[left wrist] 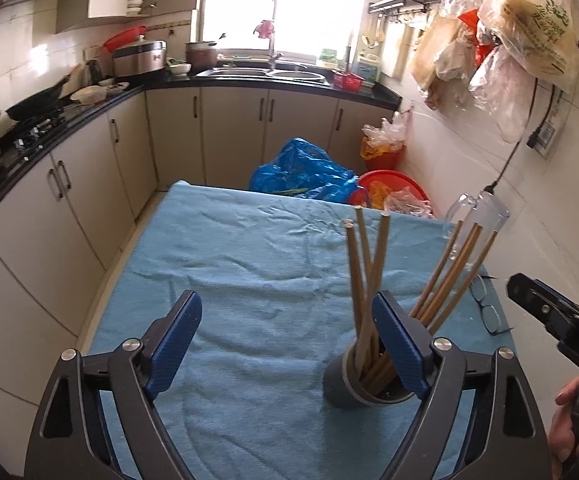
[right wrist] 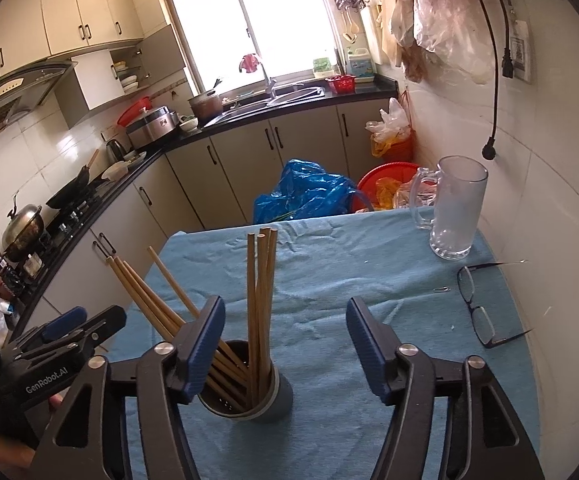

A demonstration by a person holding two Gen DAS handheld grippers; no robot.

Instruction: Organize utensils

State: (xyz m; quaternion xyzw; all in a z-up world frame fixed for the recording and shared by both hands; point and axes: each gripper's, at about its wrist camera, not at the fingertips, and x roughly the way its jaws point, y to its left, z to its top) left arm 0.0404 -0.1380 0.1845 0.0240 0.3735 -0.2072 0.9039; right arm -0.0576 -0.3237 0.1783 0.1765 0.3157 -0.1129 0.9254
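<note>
A dark grey round holder (left wrist: 343,390) stands on the blue cloth (left wrist: 249,272) with several wooden chopsticks (left wrist: 363,276) upright and fanned in it. My left gripper (left wrist: 287,340) is open and empty, its right finger just in front of the holder. In the right wrist view the holder (right wrist: 277,400) with the chopsticks (right wrist: 261,300) sits between the fingers, close to the left one. My right gripper (right wrist: 283,342) is open and holds nothing. The left gripper also shows at the lower left of that view (right wrist: 69,328).
A glass mug (right wrist: 455,208) stands at the table's far right corner. Black-framed glasses (right wrist: 475,304) and a paper clip (right wrist: 442,289) lie on the cloth at the right. Beyond the table are a blue bag (right wrist: 305,192), a red basin (right wrist: 385,180) and kitchen cabinets (left wrist: 89,176).
</note>
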